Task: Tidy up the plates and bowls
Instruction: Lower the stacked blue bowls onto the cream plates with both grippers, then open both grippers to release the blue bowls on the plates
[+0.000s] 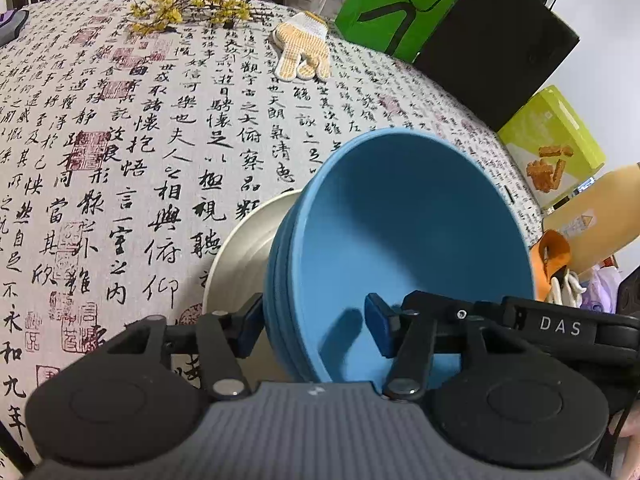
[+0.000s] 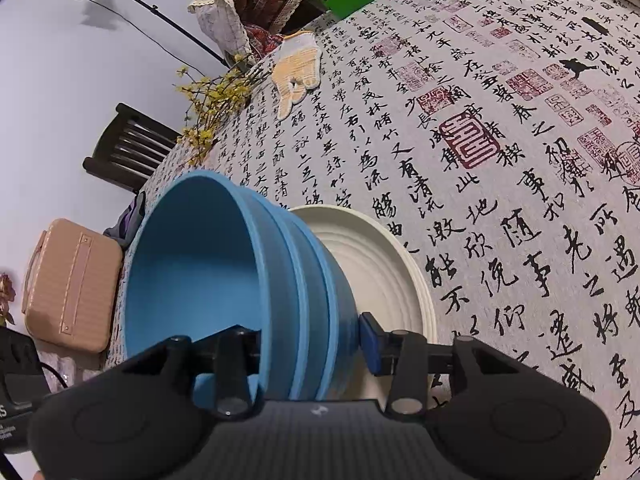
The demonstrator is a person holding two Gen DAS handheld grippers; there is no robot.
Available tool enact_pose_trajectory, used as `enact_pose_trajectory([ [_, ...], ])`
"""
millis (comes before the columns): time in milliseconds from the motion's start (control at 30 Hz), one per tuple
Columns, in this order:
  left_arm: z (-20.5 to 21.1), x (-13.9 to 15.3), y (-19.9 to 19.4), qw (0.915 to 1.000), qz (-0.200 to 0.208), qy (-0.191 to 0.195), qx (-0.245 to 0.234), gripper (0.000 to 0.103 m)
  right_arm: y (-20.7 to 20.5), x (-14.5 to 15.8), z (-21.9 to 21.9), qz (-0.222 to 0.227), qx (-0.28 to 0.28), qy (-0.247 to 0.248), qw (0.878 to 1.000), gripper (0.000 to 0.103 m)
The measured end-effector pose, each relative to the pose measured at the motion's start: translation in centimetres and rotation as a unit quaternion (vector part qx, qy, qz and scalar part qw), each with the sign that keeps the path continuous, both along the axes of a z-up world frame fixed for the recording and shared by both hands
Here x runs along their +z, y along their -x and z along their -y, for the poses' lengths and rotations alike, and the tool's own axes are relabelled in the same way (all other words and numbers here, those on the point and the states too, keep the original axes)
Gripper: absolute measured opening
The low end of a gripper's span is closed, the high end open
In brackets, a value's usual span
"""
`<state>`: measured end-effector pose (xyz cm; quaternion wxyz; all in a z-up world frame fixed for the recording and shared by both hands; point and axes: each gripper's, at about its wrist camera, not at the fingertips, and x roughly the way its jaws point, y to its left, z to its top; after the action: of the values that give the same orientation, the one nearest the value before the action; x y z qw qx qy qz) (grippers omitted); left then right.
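1. Jaws of the left gripper (image 1: 316,330), at the lower centre of the left wrist view, straddle the near wall of the stack of nested blue plastic bowls (image 1: 404,240): one blue pad lies against the ribbed outside, the other stands inside the bowl, clear of the wall. They are about half open, so the rim looks loosely bracketed rather than clamped.
2. In the same view the bowls sit at centre right on a white ridged plate (image 1: 244,256), which rests on the calligraphy-printed tablecloth (image 1: 120,160). A knitted work glove (image 1: 300,48) lies well apart at the upper centre.
3. In the right wrist view the right gripper (image 2: 308,344), at the lower centre, spans the opposite wall of the stack. Its right pad is just beside the outer wall, its left finger reaches inside, and the jaws stand partly open with no firm pinch visible.
4. Judging by this, the bowls have been set on the plate and the step in hand is letting go. Next, both grippers probably need to lift clear without tipping the stack.
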<state>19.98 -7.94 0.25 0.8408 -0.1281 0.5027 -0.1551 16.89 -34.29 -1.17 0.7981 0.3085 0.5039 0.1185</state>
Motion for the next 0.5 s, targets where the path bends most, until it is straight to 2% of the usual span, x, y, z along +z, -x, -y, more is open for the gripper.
enact_pose_trajectory([
  [133, -0.2, 1.0, 0.7, 0.9996, 0.028, -0.005, 0.002, 0.072, 0.3, 0.4, 0.1, 0.009, 0.002, -0.003, 1.0, 0.05],
  [267, -0.6, 1.8, 1.4, 0.9982, 0.055, -0.023, 0.011, 0.08, 0.8, 1.1, 0.2, 0.028, 0.005, -0.014, 0.999, 0.069],
  [367, -1.0, 2.4, 2.1, 0.9962, 0.079, -0.031, 0.017, 0.087, 1.5, 2.0, 0.1, 0.058, 0.011, -0.004, 0.998, 0.083],
  [500, -1.4, 3.2, 3.6, 0.9917, 0.121, -0.038, 0.019, 0.1, 2.6, 2.8, 0.1, 0.094, 0.009, 0.016, 0.995, 0.093],
])
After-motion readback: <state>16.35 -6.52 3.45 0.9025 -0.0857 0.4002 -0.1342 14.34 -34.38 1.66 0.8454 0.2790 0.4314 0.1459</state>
